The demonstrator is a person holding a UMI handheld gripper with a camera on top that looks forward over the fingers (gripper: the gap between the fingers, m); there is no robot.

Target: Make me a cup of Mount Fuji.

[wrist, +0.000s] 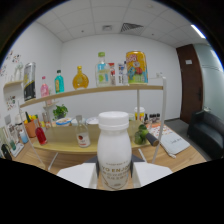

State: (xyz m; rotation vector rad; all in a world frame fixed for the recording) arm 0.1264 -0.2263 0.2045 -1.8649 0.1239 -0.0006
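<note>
White bottle gripped between the gripper fingers, before a wooden counter and bottle-lined shelf in an office.

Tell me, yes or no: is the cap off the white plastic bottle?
No, the white plastic bottle between the hand-held gripper fingers has its white cap on.

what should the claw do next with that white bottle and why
Probably carry the white bottle toward the counter ahead. The claw seems to have a finger against each side of it, its cap looks closed, and it sits raised in front of the shelves, so moving it to a work spot comes before opening.
</note>
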